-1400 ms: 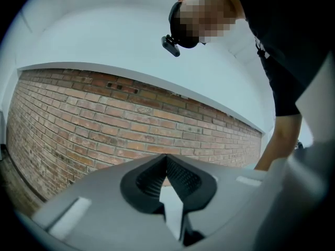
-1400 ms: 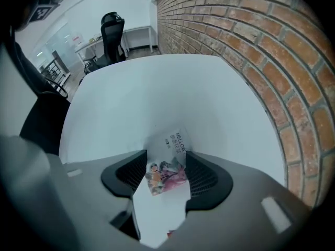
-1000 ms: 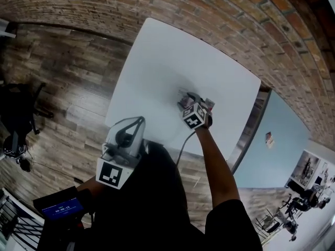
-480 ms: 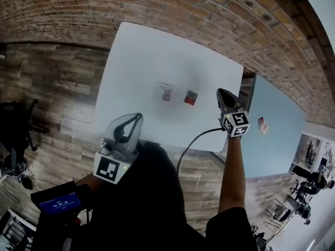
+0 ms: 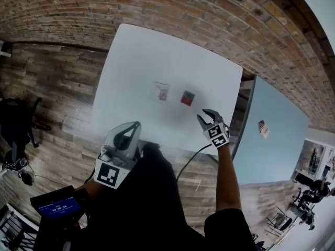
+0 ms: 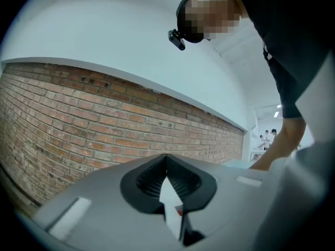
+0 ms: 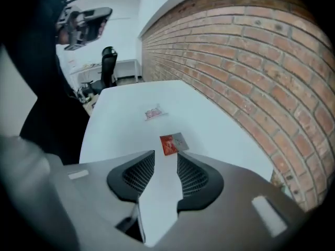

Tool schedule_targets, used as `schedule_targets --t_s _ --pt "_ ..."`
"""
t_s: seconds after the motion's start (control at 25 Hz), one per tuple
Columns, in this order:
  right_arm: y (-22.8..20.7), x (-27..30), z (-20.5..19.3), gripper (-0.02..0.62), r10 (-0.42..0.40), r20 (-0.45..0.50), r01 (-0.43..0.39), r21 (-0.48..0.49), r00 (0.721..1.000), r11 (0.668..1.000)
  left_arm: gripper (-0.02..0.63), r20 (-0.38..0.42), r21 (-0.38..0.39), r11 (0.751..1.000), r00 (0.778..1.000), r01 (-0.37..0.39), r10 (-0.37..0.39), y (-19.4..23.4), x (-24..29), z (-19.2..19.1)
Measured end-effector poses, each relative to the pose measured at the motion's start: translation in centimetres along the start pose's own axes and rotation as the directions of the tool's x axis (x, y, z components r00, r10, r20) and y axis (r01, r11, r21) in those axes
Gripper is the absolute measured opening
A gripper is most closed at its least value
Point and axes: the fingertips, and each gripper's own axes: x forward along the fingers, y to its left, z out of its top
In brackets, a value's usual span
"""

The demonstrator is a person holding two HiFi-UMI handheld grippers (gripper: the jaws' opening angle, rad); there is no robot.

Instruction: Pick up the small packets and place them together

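Observation:
Two small packets lie a little apart on the white table (image 5: 141, 51): a clear one with red print (image 5: 162, 91) and a red one (image 5: 188, 98). My right gripper (image 5: 205, 116) hovers just right of the red packet, near the table's edge. Its jaws have just been opening and now stand apart with nothing between them. In the right gripper view the red packet (image 7: 171, 143) lies just beyond the gripper (image 7: 165, 158), and the clear packet (image 7: 153, 112) is farther off. My left gripper (image 5: 127, 135) stays back at the near edge, fingertips meeting, holding nothing (image 6: 166, 158).
A light blue table (image 5: 272, 140) stands to the right across a narrow gap, with another small packet (image 5: 263, 128) on it. A brick wall (image 5: 209, 14) runs behind both tables. Wooden floor and a dark chair (image 5: 15, 114) are at the left.
A second ago my right gripper was down on the packets at the table's middle. It swung out past the right edge, then came back beside the red packet. The two packets now lie apart.

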Motion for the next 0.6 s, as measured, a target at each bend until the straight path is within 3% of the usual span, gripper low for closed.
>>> schedule_targets --t_s 0.08,0.2,0.4,0.6 --pt "0.5 3.2 0.3 0.141 -0.026 -0.022 0.027 0.044 0.999 0.999 0.000 -0.003 0.003 1.000 1.000 -0.024 0.024 -0.1 -0.3 0.1" --pt "0.2 6.4 0.5 0.167 -0.031 -0.093 0.033 0.016 0.995 0.999 0.000 -0.001 0.017 0.998 0.998 -0.062 0.063 0.3 -0.9 0.2" --pt "-1.6 9.5 1.5 0.170 0.021 -0.156 -0.021 0.000 0.987 1.000 0.000 -0.011 -0.001 0.991 0.991 -0.135 0.135 1.3 -2.0 -0.6" --pt "-2.4 11.1 0.5 0.170 0.080 -0.224 -0.090 -0.034 0.971 0.995 0.000 -0.012 -0.006 0.987 0.987 -0.158 0.158 1.2 -2.2 -0.8"
